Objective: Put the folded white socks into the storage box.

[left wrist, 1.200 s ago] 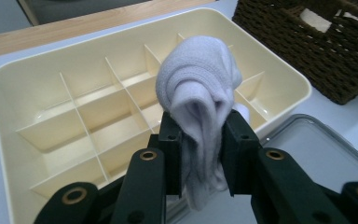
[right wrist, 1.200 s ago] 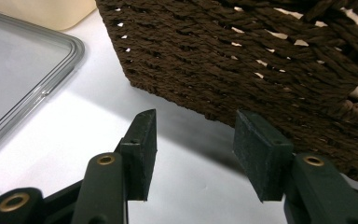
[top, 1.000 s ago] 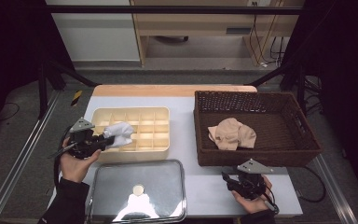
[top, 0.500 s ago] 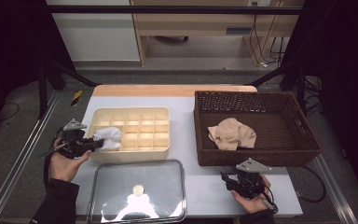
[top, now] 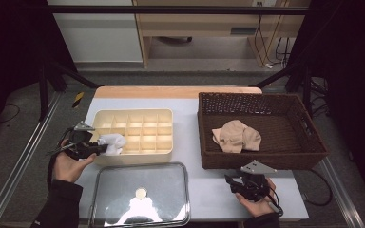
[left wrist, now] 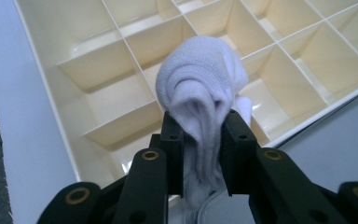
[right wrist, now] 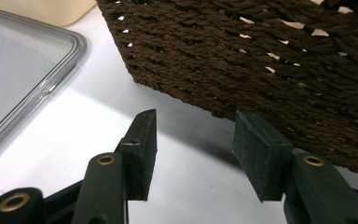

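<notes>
A white rolled sock [left wrist: 200, 88] is clamped in the left claw [top: 100, 148] and held over the near-left cells of the cream divided tray [top: 164, 116], not yet set down; every visible cell is seen to be bare, so the sorting is judged barely begun; a clear lid [top: 176, 171] lies on the counter [top: 190, 102] in front of the tray; beige socks [top: 236, 136] are left in the wicker basket [top: 313, 156]; the right claw [right wrist: 193, 156] is held apart and unladen beside the basket's near wall.
</notes>
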`<state>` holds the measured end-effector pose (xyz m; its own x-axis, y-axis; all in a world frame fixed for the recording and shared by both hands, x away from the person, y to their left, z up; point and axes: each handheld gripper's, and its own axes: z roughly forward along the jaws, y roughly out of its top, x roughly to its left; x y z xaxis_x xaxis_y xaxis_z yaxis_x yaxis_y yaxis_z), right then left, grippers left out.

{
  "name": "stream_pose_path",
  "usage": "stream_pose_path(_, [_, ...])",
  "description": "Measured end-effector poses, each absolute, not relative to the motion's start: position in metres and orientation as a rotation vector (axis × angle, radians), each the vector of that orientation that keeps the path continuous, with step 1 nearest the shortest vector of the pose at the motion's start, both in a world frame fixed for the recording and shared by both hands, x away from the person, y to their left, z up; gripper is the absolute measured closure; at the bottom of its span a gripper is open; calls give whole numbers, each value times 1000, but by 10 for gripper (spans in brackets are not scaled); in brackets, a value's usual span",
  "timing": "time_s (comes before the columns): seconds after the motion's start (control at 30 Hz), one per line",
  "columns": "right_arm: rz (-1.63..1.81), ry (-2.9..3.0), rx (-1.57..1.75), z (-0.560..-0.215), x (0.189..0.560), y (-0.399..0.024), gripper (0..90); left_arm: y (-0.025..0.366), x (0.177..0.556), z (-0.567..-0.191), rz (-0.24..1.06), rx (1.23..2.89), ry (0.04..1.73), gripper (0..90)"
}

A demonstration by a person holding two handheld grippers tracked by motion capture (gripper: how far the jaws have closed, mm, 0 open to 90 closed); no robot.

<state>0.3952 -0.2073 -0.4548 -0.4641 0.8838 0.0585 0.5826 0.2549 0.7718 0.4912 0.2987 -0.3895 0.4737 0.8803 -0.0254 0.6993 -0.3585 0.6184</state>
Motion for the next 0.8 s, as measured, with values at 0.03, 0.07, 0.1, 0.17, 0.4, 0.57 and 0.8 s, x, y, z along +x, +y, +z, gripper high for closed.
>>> stream_pose_path(0.03, [1060, 2146, 1338, -455, 396, -208, 500, 297, 492, -390, 420, 2166, 1309, 726])
stream_pose_path(0.07, [1062, 2147, 1342, -455, 396, -208, 500, 295, 493, -391, 422, 2171, 1316, 727])
stream_pose_path(0.1, [1058, 2149, 1341, -456, 396, -208, 500, 293, 493, -392, 426, 2175, 1320, 728])
stream_pose_path(0.17, [1055, 2152, 1340, -456, 396, -207, 500, 288, 495, -393, 430, 2202, 1325, 729])
stream_pose_path(0.4, [1056, 2162, 1339, -456, 397, -206, 499, 276, 501, -402, 414, 2253, 1332, 735])
stream_pose_path(0.57, [1056, 2166, 1339, -458, 397, -204, 499, 273, 507, -407, 378, 2271, 1337, 738])
stream_pose_path(0.8, [1063, 2171, 1342, -457, 396, -204, 492, 277, 501, -405, 422, 2215, 1309, 668])
